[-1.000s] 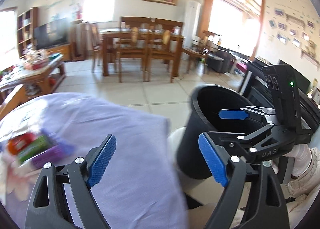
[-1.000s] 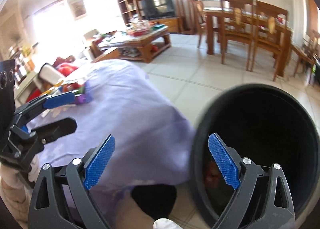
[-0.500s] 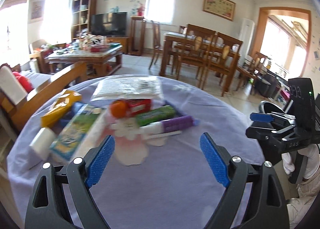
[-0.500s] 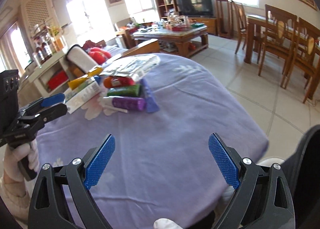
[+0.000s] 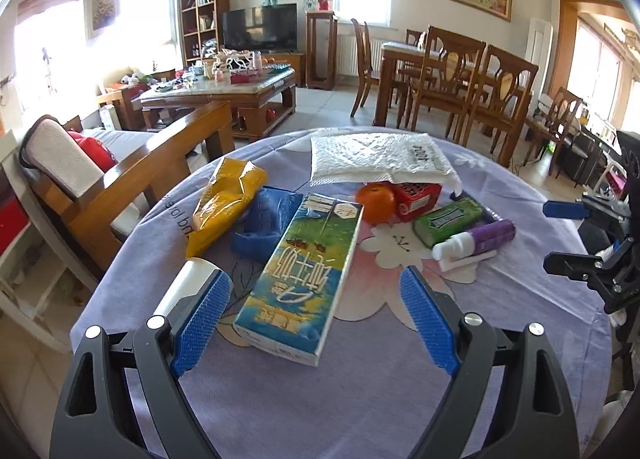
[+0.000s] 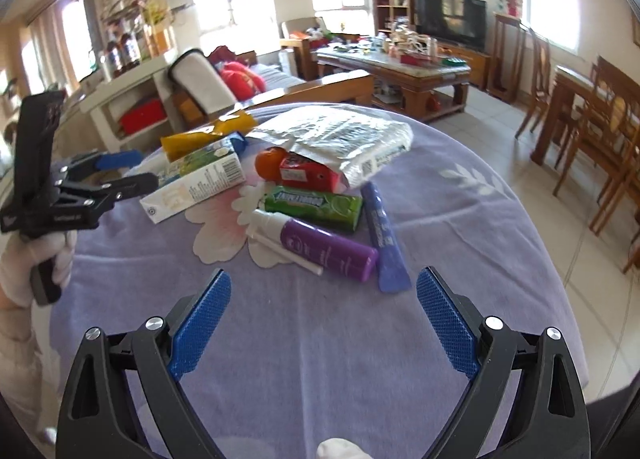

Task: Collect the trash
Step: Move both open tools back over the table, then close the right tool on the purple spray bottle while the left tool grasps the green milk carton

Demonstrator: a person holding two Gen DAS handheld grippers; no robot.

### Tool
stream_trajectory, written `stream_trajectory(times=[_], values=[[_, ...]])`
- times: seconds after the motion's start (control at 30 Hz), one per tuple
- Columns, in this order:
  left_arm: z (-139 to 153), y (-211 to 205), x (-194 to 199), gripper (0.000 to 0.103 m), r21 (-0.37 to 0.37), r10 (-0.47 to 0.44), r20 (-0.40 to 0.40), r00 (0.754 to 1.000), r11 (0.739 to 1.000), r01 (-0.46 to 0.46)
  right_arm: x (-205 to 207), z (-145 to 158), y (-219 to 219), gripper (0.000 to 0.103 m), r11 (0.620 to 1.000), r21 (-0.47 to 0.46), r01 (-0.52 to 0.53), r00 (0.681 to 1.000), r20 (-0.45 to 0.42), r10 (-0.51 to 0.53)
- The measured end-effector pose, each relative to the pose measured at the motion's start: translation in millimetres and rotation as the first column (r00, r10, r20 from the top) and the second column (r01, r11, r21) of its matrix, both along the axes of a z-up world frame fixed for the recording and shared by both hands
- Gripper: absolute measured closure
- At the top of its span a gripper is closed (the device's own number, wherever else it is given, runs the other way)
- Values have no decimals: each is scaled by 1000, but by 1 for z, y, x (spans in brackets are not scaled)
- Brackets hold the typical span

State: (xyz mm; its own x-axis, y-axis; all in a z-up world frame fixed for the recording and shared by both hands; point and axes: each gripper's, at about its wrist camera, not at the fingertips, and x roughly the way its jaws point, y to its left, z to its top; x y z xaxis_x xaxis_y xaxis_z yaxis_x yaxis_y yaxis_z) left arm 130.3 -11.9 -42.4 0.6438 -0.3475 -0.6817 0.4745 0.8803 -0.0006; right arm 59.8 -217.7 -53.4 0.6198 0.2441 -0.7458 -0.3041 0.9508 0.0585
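Observation:
Trash lies on a round table with a purple cloth (image 5: 360,399). A green-blue carton (image 5: 304,275) lies straight ahead of my open, empty left gripper (image 5: 316,323). A white roll (image 5: 184,287), a yellow bag (image 5: 224,207), a blue bag (image 5: 268,223), an orange (image 5: 376,203), a red box (image 5: 416,195), a green pack (image 5: 448,221), a purple tube (image 5: 480,239) and a white padded mailer (image 5: 380,157) lie around it. My right gripper (image 6: 324,323) is open and empty, short of the purple tube (image 6: 324,249), the green pack (image 6: 316,205) and a blue tube (image 6: 386,235).
A wooden sofa (image 5: 132,179) stands left of the table. A coffee table (image 5: 224,95) and a TV (image 5: 260,29) stand behind. A dining table with chairs (image 5: 452,87) is at the back right. Tiled floor (image 6: 552,187) lies to the right.
Both grippers swung left, away from the black bin, which has left both views, and moved in toward the trash on the table. Both stayed open and empty.

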Motion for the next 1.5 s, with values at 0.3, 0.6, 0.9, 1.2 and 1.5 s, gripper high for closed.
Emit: stream_trajectory(times=[0.3,0.6,0.9,1.2,1.5], values=[[-16,-11,23,17,58,-64,-52,997,996,67,36,-18,23,17,981,-113,-158,987,-45,153],[-25,-17,34,23,32,-94,-121,988,995,99,58,-36,32,34,962,-152,-225,971,-116,209],[-31,-22,35,53,4,-105,-167,980,994,108,56,-37,36,66,958,-126,-256,960,-149,237],[-19,-24,19,53,-47,-123,-150,981,992,117,39,-29,25,78,971,-96,-219,969,-136,205],[11,-45,-23,53,-104,-177,-75,981,980,169,-2,3,-4,77,988,33,-148,987,-59,150]])
